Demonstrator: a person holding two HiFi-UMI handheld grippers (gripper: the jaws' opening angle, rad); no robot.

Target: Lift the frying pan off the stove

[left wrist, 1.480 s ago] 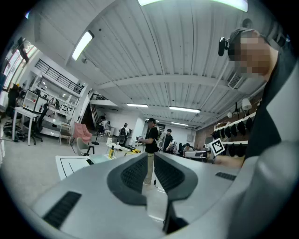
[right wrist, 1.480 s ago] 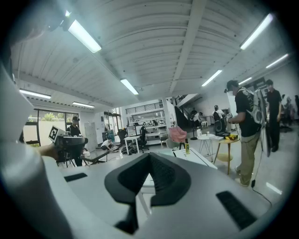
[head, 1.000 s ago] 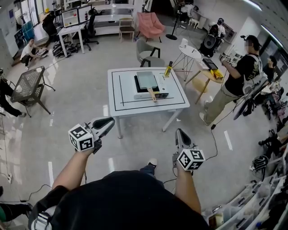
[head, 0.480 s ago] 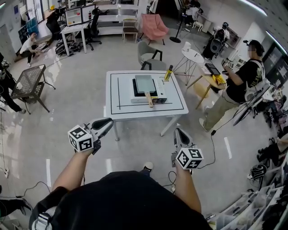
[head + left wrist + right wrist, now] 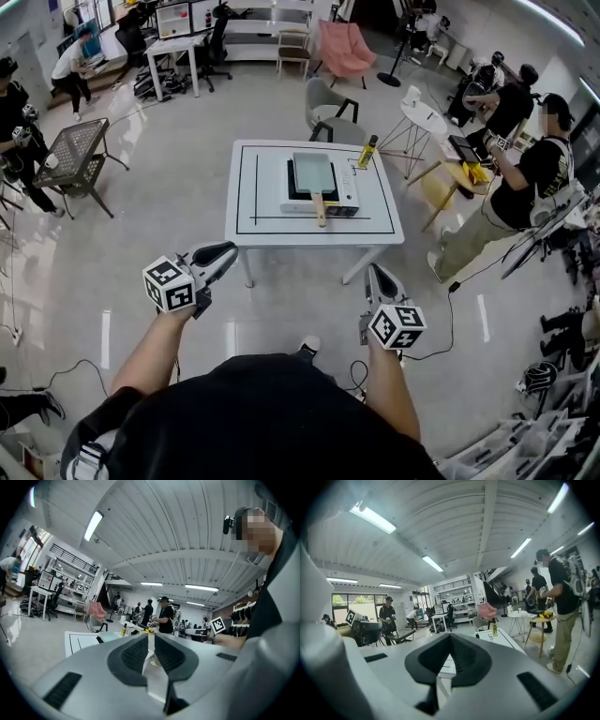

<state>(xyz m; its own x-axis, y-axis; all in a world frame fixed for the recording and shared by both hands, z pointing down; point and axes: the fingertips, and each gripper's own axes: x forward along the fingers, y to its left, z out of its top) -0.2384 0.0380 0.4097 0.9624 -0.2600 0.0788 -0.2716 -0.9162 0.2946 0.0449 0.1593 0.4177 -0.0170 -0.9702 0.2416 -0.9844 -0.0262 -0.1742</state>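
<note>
A square grey-green frying pan (image 5: 311,172) with a wooden handle (image 5: 320,208) sits on a portable stove (image 5: 347,192), on a white table (image 5: 267,202) some way ahead of me. A yellow bottle (image 5: 368,152) stands at the table's far right; it also shows as a small bottle (image 5: 494,629) in the right gripper view. My left gripper (image 5: 230,250) and right gripper (image 5: 376,272) are held in front of my body, well short of the table. Both are shut and empty, as the left gripper (image 5: 149,637) and right gripper (image 5: 450,635) show in their own views.
A grey chair (image 5: 330,103) stands behind the table, with a pink armchair (image 5: 344,49) farther back. To the right are a small round table (image 5: 427,117) and a standing person in black (image 5: 534,178). A wire-mesh table (image 5: 80,150) is at left. A cable (image 5: 441,309) lies on the floor.
The table with the stove and pan has come slightly nearer in the head view. Both grippers keep their places in front of me and stay shut.
</note>
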